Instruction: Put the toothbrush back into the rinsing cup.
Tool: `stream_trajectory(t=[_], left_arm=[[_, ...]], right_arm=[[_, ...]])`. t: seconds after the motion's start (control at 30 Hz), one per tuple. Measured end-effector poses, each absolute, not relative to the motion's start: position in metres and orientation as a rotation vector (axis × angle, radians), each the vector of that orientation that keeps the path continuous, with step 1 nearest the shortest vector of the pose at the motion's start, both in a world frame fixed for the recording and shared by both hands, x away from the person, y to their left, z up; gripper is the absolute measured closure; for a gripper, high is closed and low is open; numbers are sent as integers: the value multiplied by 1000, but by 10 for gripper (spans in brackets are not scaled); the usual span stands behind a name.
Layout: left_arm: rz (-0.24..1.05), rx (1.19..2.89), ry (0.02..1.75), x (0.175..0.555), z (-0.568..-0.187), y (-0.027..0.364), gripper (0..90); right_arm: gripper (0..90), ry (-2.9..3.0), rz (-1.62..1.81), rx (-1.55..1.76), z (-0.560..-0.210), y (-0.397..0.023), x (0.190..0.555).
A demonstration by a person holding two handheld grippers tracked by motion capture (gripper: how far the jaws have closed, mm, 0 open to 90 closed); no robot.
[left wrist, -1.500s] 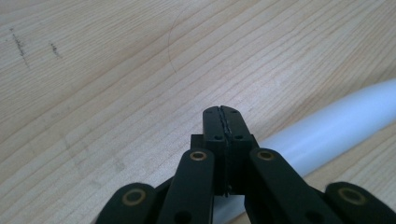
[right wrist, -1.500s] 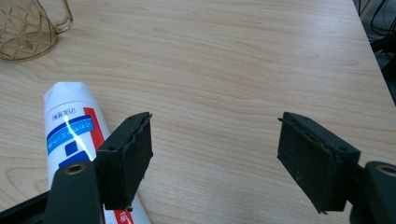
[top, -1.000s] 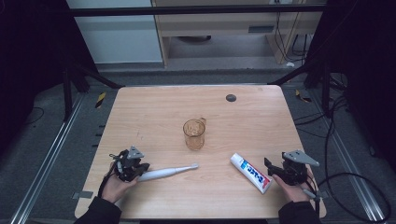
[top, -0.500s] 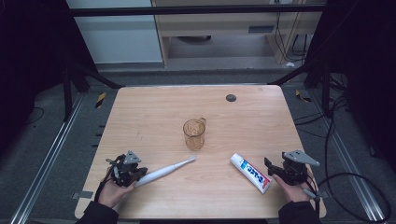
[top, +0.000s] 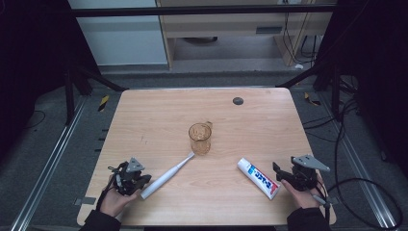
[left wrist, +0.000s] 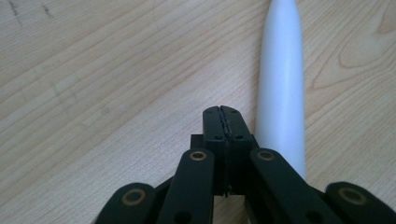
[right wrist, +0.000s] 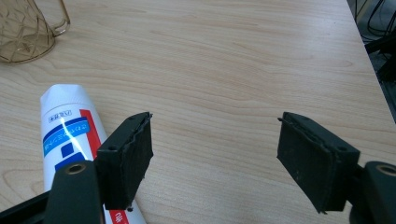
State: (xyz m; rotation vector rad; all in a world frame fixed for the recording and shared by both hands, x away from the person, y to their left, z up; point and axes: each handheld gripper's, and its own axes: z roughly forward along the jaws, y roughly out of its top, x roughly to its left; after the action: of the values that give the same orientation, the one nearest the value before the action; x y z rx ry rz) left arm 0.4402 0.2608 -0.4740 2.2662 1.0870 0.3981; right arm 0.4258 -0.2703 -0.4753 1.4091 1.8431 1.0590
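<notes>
A white electric toothbrush [top: 166, 177] lies slantwise on the wooden table [top: 159, 120], its head close to an amber glass cup [top: 199, 138]. My left gripper [top: 141, 182] is at the handle's near end. In the left gripper view its jaws [left wrist: 223, 119] are shut with nothing between them, and the toothbrush handle [left wrist: 281, 93] runs along their right side. A white toothpaste tube [top: 258, 178] with blue and red print lies to the right. My right gripper [top: 280, 174] is just right of it, open [right wrist: 219, 154], with the tube [right wrist: 67, 135] outside its left jaw.
A small dark round disc [top: 237, 100] sits near the table's far edge. The cup [right wrist: 28, 28] has a handle that faces right. Cables trail on the floor at the right. Both hands rest near the table's front edge.
The toothbrush has swung round: its head moved from pointing right to pointing up towards the cup. The left gripper shifted slightly towards the near edge. The right gripper and tube stayed still.
</notes>
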Motion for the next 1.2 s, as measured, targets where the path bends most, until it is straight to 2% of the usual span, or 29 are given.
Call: stream_trajectory(t=[0.23,0.53,0.7,0.93,1.2], left_arm=[[430,2171,1120,451,-455,264,791],[493,2049,1172,469,-430,263,529],[509,2012,1177,481,-418,258,414],[484,2011,1155,491,-410,242,372],[464,2073,1109,501,-408,217,367]], right_arm=[[261,1828,1054,1431,-473,-275,425],[251,1820,1051,1444,-472,-281,426],[232,1827,1052,1443,-472,-282,427],[213,1832,1043,1448,-471,-283,429],[212,1837,1033,1449,-471,-284,430]])
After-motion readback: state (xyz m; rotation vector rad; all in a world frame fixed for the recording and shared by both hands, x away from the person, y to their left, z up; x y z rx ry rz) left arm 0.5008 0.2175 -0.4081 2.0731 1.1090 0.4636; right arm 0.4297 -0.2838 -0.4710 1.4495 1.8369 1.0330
